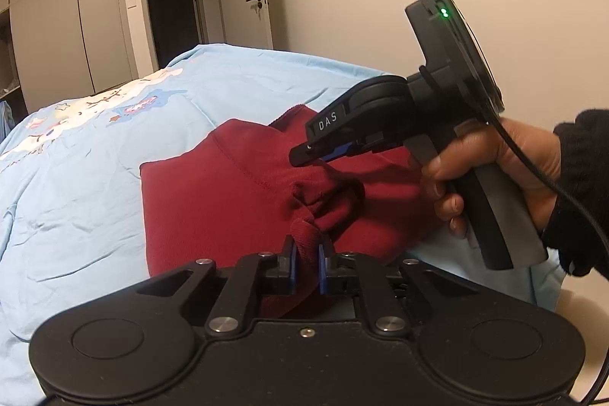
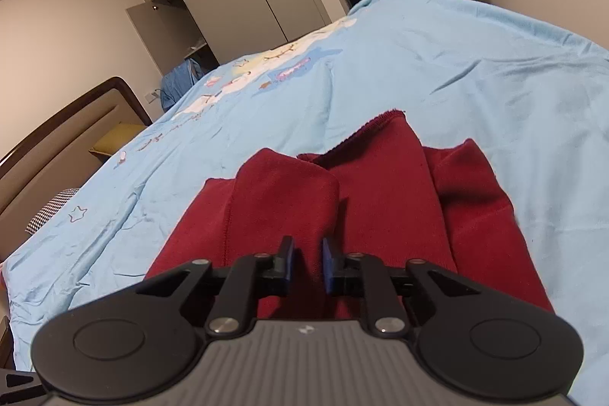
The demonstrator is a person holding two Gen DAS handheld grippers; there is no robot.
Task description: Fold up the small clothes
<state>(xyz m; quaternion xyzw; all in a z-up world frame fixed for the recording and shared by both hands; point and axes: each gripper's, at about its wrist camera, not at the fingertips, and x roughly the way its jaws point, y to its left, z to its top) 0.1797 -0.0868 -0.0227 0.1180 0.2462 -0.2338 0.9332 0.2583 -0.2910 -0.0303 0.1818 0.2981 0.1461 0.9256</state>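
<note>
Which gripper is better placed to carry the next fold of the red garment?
Left, probably. The left gripper is shut on a bunched edge of the red garment, lifted off the blue bedcover. The right gripper also pinches cloth, but nearer the garment's middle, which suits holding it down.

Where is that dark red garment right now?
The dark red garment lies on the light blue bedspread, centre of both views, with the left hand-held gripper and right hand-held gripper each pinching a fold.

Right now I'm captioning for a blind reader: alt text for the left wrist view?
The left hand-held gripper pinches a fold of a dark red garment on a light blue bedspread, while the right hand-held gripper hovers over it.
</note>
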